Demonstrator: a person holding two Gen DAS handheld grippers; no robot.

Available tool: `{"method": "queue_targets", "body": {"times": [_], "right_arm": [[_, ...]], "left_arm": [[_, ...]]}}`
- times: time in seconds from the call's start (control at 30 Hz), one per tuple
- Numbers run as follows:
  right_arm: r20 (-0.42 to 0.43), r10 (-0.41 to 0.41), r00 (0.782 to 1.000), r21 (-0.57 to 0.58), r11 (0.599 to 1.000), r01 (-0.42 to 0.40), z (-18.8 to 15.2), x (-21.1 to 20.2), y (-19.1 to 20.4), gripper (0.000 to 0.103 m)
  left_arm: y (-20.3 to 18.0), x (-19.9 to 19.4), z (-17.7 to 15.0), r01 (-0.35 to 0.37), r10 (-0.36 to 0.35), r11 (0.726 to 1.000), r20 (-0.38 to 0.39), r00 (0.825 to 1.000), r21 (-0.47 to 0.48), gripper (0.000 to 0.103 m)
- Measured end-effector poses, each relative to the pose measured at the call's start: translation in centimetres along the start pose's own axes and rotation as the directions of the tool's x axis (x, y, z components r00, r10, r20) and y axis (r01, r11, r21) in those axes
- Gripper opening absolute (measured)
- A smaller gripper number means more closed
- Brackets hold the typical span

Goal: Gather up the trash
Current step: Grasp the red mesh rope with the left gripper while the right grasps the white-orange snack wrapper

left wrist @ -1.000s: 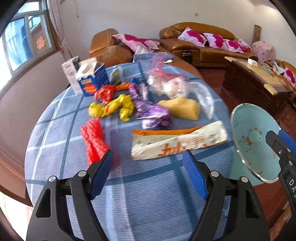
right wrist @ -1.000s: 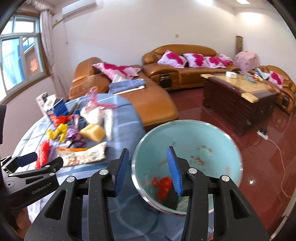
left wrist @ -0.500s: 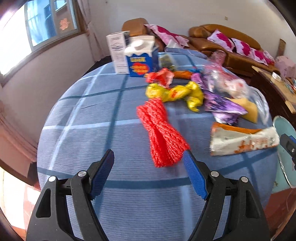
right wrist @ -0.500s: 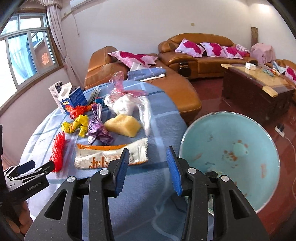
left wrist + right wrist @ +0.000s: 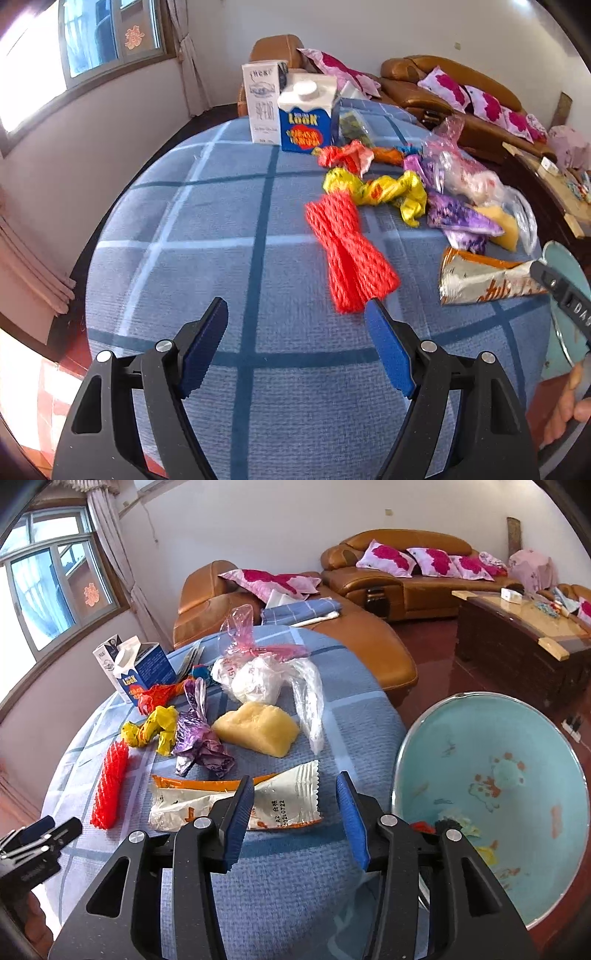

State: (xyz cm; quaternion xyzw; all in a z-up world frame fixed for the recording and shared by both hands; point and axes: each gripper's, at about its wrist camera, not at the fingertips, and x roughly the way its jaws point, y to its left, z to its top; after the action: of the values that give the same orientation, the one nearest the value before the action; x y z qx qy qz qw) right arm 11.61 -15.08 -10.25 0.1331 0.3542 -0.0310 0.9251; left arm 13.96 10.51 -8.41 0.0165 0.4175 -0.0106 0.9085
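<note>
Trash lies on a round table with a blue plaid cloth (image 5: pixel 221 229). A red foam net (image 5: pixel 351 254) lies just beyond my open, empty left gripper (image 5: pixel 297 332); it also shows in the right wrist view (image 5: pixel 110 786). A white and orange snack wrapper (image 5: pixel 236 801) lies just ahead of my open, empty right gripper (image 5: pixel 295 808). Yellow (image 5: pixel 151 731), purple (image 5: pixel 201 746) and red (image 5: pixel 159 696) wrappers, a yellow sponge (image 5: pixel 258 731) and clear plastic bags (image 5: pixel 269 675) lie further back. A light blue basin (image 5: pixel 495 794) holding a few scraps sits at the table's right edge.
A blue milk carton (image 5: pixel 306 114) and a white carton (image 5: pixel 264 101) stand at the table's far side. Brown leather sofas (image 5: pixel 399 568) with pink cushions and a dark coffee table (image 5: pixel 524 638) stand behind. A window (image 5: pixel 48 590) is at the left.
The left gripper has swung left, so the red foam net now lies near its right finger. The right gripper has moved from over the basin to the snack wrapper.
</note>
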Motion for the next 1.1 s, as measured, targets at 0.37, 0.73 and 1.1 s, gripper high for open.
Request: {"method": "queue_targets", "body": {"times": [0.37,0.73,1.1], "right_arm": [[-0.012,0.03,0.999,-0.031,0.999,-0.031,-0.1,0.0,0.9,0.023],[0.014,0.036,0.999,-0.037,0.999,-0.035,-0.4,-1.7,0.3,0.009],[0.037,0.03,0.999,-0.036,0.999,-0.028,-0.9,-3.3,-0.1,0.009]], "left_arm": [[-2.4,2.9,3.3,-0.017,0.017,1.0,0.005,1.0,-0.011,0.075],[-2.7,5.9,2.2,-0.007,0.004,0.999,-0.078,0.997,-0.042,0.05],[-2.0,3.4,1.1,0.029,-0.03,1.0,-0.034,0.999,-0.009,0.023]]}}
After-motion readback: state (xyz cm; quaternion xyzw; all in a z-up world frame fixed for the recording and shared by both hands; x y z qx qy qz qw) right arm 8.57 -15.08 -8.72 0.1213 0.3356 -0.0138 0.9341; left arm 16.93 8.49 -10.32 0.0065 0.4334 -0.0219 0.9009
